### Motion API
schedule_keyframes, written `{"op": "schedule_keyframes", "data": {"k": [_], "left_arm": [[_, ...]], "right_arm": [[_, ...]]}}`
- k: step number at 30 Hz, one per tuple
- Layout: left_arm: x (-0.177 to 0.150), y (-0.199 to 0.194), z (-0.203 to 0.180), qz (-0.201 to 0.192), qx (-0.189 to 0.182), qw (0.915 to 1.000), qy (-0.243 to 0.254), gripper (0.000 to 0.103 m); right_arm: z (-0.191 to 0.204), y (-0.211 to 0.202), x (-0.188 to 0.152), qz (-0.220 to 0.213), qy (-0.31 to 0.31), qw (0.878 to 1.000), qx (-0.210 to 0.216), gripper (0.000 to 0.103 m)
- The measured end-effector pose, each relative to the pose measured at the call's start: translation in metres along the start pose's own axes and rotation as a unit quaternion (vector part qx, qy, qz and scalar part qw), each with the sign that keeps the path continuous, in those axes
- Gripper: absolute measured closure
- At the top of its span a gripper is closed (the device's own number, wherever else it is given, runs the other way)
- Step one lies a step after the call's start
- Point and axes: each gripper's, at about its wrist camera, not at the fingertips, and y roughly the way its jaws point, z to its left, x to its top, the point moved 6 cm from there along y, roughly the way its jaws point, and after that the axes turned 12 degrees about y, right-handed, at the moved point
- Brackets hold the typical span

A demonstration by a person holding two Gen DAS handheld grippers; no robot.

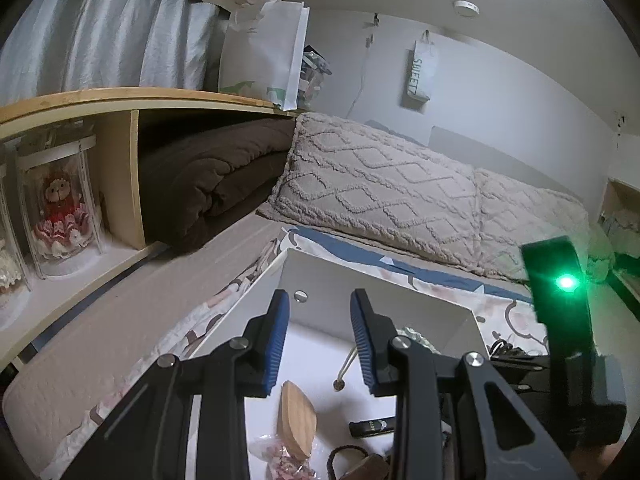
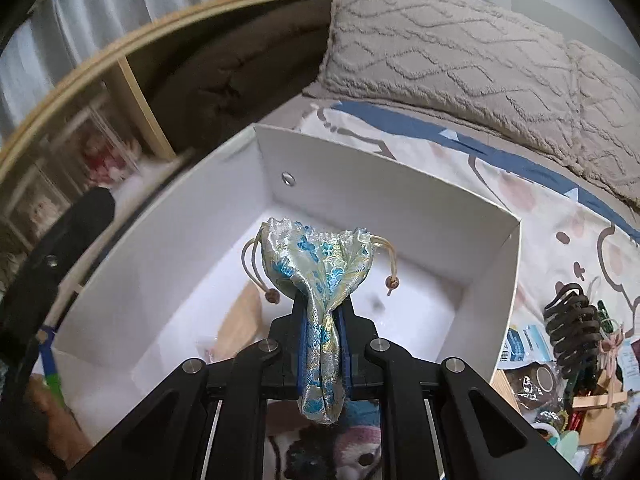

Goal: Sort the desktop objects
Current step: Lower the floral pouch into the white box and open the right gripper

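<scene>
Over the open white box (image 2: 496,300) that sits on the patterned bedspread (image 2: 560,216), the right gripper (image 2: 323,320) is clenched on a pale brocade drawstring pouch (image 2: 320,264), its blue pads pinching the gathered lower part while the ruffled mouth and beaded cords hang forward above the box floor. To finish this step well, I would lower the pouch further inside the walls before letting go, aiming at the bare white floor towards the far wall, clear of the wooden leaf-shaped piece (image 1: 298,420) and the small black tube (image 1: 372,426) already lying there, so the cords do not catch on the rim. This gripper tilts steeply down into the box. The left gripper (image 1: 320,344) points shallowly across the box with its jaws parted and nothing between them, near the box's left side.
</scene>
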Motion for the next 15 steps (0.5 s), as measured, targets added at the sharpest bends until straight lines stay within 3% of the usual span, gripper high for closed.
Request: {"op": "schedule_keyframes", "data": {"k": [15], "left_arm": [[-0.005,-0.001,0.001,0.011,0.009,0.9998,0.011,0.071]], "right_arm": [[0.01,0.029,-0.007,0.063,-0.05,0.996,-0.041,0.089]]}}
